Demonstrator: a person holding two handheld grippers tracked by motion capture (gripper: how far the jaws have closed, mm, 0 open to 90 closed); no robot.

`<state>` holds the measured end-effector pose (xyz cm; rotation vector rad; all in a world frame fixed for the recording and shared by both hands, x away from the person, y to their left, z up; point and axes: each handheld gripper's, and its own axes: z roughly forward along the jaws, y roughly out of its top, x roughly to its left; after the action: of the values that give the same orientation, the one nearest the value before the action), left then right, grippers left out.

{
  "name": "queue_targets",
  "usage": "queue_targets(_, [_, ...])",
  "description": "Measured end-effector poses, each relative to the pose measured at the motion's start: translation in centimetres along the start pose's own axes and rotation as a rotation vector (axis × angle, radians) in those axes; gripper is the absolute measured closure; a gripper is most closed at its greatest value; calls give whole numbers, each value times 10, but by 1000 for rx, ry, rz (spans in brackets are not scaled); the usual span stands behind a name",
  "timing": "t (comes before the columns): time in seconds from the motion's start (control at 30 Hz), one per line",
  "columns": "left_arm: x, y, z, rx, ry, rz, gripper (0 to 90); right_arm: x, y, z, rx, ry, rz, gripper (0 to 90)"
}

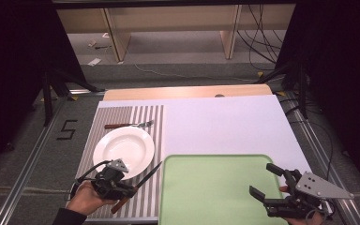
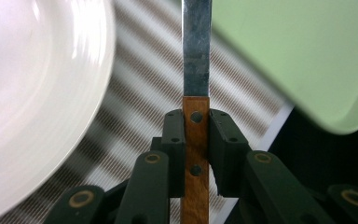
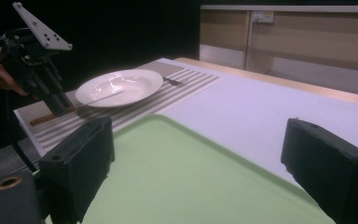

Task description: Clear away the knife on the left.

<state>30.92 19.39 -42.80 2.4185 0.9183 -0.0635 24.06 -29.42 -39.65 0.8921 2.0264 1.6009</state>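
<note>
The plate (image 1: pixel 123 151) and tray (image 1: pixel 215 187) flank a narrow strip of striped mat (image 1: pixel 151 140); the white sheet (image 1: pixel 225 126) beyond lies open.

We see the knife (image 2: pixel 196 70) with its tip cut off by the top edge in the left gripper view; the plate (image 2: pixel 32 98) is blurred and cropped there. The fork (image 1: pixel 130 124) looks too small for detail.

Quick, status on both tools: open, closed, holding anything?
Left tool: closed on the knife by its wooden handle.
Right tool: open, holding nothing, above the green tray.
</note>
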Motion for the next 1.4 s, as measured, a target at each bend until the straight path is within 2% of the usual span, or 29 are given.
queue_targets(0.1, [-13, 10, -2, -44, -10, 13, 767, 0, 0, 0, -3, -1, 2, 104])
queue_targets(0.13, [-19, 15, -3, -76, -15, 14, 767, -1, 0, 0, -3, -1, 3, 104])
queue_targets(0.17, [-19, 15, -3, -76, -15, 14, 767, -1, 0, 0, -4, -1, 3, 105])
queue_targets(0.2, [-29, 23, -2, -96, -41, 26, 767, -1, 0, 0, -4, -1, 3, 104])
queue_targets(0.27, [-34, 27, -2, -103, -37, 34, 767, -1, 0, 0, -4, -1, 4, 104])
queue_targets(0.33, [-42, 35, 2, -96, -62, 61, 767, -1, 0, 0, -4, -2, 6, 104])
queue_targets(0.47, [-47, 47, 11, -81, -84, 66, 767, -1, 0, -1, -4, -1, 9, 104])
queue_targets(0.53, [-49, 51, 14, -75, -78, 73, 767, -1, 0, 0, -4, 0, 9, 104])
queue_targets(0.6, [-50, 56, 18, -57, -90, 80, 767, -1, 0, 0, -4, 1, 10, 105])
queue_targets(0.83, [-56, 68, 36, -37, -119, 69, 767, -1, 0, 0, -3, 3, 12, 104])
queue_targets(0.97, [-62, 75, 48, 0, -142, 83, 767, -1, 0, -1, -4, 3, 9, 105])
queue_targets(1.13, [-67, 84, 55, 5, -154, 76, 767, -1, 0, -1, -6, 3, 11, 105])
queue_targets(1.27, [-70, 88, 62, 31, -160, 88, 768, 0, 0, 0, -8, 5, 10, 104])
queue_targets(1.33, [-72, 90, 65, 28, -167, 75, 767, 0, 0, 0, -9, 5, 10, 105])
queue_targets(1.4, [-73, 92, 68, 33, -159, 81, 768, 0, 0, 0, -8, 5, 10, 104])
